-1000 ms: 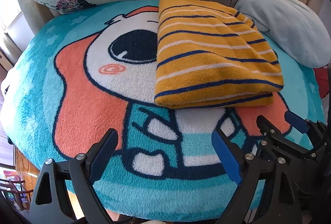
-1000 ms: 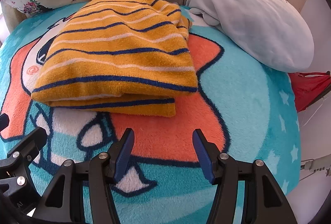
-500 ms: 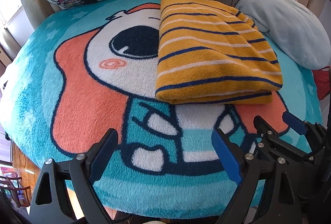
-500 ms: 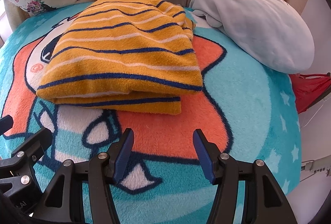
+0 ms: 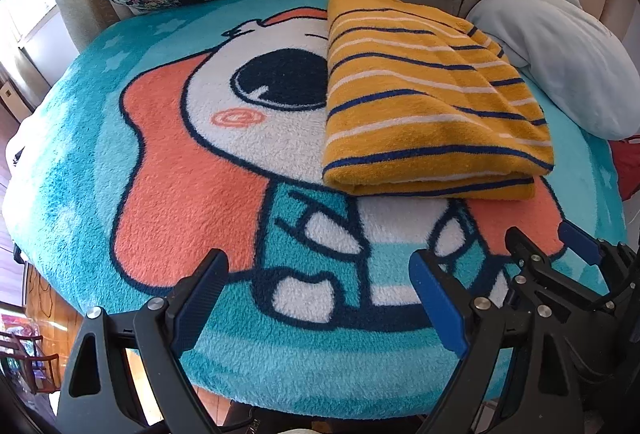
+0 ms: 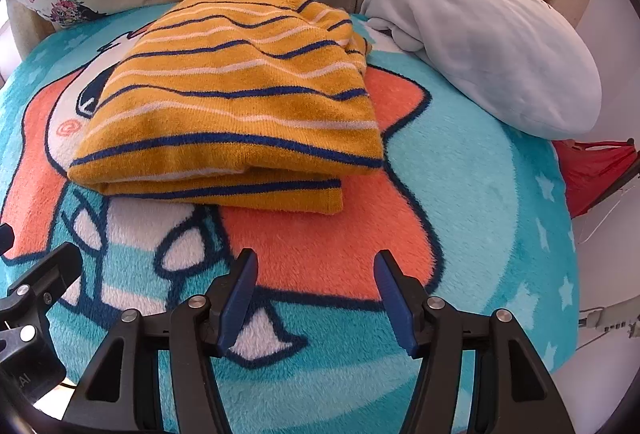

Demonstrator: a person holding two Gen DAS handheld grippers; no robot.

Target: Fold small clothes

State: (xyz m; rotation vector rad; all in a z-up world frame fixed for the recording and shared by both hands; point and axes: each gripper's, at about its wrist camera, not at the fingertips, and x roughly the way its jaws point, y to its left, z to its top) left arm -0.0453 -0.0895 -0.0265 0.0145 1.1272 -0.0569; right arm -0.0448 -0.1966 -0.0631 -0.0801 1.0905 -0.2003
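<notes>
Left wrist view: the left gripper [image 5: 316,298] stands wide open and empty above the cartoon blanket [image 5: 168,169]. The striped yellow garment [image 5: 432,101] lies folded into a compact stack ahead and to the right, well clear of the jaws.

Right wrist view: the right gripper [image 6: 316,294] is open, holding nothing, near the garment's [image 6: 236,105] front edge. The fold appears complete; only a lower layer protrudes slightly.
</notes>
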